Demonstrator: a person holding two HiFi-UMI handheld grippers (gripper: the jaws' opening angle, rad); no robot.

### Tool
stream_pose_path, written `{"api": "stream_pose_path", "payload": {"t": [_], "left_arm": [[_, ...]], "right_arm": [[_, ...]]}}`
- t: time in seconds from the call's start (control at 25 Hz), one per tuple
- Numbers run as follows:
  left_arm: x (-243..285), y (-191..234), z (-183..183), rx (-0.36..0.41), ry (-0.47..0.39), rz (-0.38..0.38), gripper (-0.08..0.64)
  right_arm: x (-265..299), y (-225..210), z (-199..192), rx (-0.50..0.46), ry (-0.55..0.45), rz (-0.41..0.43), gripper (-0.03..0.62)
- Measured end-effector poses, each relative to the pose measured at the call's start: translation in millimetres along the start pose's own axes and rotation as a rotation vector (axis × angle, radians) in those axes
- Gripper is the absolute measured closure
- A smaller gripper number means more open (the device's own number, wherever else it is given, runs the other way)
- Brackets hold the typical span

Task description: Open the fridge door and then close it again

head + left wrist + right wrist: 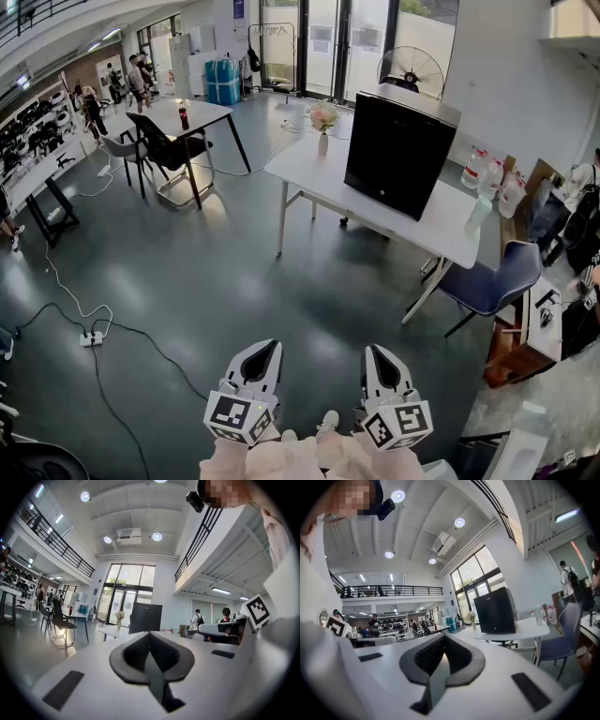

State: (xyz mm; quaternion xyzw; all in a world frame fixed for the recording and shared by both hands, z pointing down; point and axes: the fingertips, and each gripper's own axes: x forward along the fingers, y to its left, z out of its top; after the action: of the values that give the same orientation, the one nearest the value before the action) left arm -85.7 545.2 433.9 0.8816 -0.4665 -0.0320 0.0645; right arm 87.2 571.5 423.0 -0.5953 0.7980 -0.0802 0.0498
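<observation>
Nearest, the left gripper (265, 352) and right gripper (377, 354) are both pinched closed on nothing, well apart from the white table (305, 178). The black mini fridge (398, 155) stands mid-table by its far edge, door apparently shut. Nothing looks begun: opening and closing both remain.

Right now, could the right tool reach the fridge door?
Probably not yet: the fridge stands on the table across open floor, far from the shut right tool. Nothing blocks the way; stepping closer should do.
</observation>
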Motion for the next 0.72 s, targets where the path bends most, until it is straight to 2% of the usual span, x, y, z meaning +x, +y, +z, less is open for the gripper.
{"api": "stream_pose_path", "payload": {"t": [0.72], "left_arm": [[-13, 32, -8, 0.001, 0.011, 0.049, 0.549]], "right_arm": [[10, 14, -10, -0.001, 0.005, -0.002, 0.580]]}}
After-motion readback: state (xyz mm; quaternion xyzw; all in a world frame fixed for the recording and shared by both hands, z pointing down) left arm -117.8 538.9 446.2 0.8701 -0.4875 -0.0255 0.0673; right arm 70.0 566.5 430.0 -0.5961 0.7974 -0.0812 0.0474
